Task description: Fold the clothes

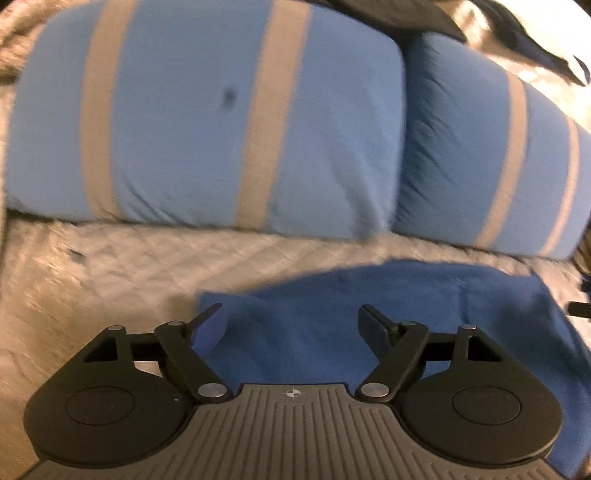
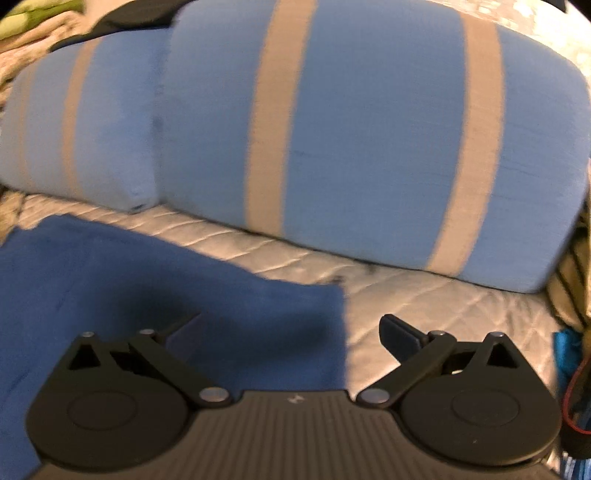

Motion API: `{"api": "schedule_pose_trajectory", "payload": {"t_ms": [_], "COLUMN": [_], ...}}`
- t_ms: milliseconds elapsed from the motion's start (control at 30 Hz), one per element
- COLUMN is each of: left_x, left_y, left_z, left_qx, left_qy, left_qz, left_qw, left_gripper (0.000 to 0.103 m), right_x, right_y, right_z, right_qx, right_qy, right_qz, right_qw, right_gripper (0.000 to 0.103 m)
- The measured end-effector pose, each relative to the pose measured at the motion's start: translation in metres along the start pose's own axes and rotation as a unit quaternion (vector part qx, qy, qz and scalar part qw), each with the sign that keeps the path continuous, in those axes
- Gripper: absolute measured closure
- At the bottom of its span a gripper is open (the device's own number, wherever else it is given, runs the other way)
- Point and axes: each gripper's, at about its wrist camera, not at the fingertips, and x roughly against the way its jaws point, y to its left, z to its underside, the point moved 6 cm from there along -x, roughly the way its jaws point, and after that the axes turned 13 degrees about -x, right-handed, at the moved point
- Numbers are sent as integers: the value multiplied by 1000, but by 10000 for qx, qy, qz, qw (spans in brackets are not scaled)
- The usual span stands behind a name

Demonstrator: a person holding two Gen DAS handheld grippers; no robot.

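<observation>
A dark blue garment [image 1: 388, 314] lies flat on a quilted cream bedspread [image 1: 103, 266]. My left gripper [image 1: 291, 314] is open and empty, just above the garment's left edge, its left finger near the corner. In the right wrist view the same garment [image 2: 147, 288] fills the lower left. My right gripper [image 2: 291, 325] is open and empty over the garment's right edge, left finger above the cloth, right finger above the bedspread [image 2: 443, 306].
Two light blue pillows with beige stripes [image 1: 207, 122] [image 1: 491, 158] lie side by side just beyond the garment, also in the right wrist view [image 2: 369, 140]. Dark clothes [image 1: 517, 33] lie behind them. Striped cloth and a red cable [image 2: 572, 387] sit at right.
</observation>
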Motion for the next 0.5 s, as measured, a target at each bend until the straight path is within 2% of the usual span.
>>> {"api": "schedule_pose_trajectory", "payload": {"t_ms": [67,167,267,367,433,467,500], "left_x": [-12,-29,-51,-75,-92,-96,-100], "left_y": [-17,-40,-56,-66,-68,-68,-66], "left_z": [-3,-3,-5,-3,2,4,6], "left_qx": [-28,-235,-206,-188,-308,-367,-351], "left_qy": [158,166,220,308,289,227,139], "left_qz": [157,257,408,306,111,50,1], "left_qw": [9997,9993,9987,9989,9990,9991,9993], "left_gripper": [25,25,25,25,20,14,2], "right_x": [-5,-17,-32,-51,-65,-72,-79], "right_y": [22,48,71,91,92,91,90], "right_z": [2,3,2,0,2,4,6], "right_qx": [158,222,180,38,-146,-243,-341], "right_qy": [67,116,150,189,234,257,280], "right_qz": [-127,-259,-384,-449,-383,-343,-303], "right_qw": [9998,9994,9990,9988,9989,9988,9986], "right_gripper": [0,0,0,0,0,0,0]}}
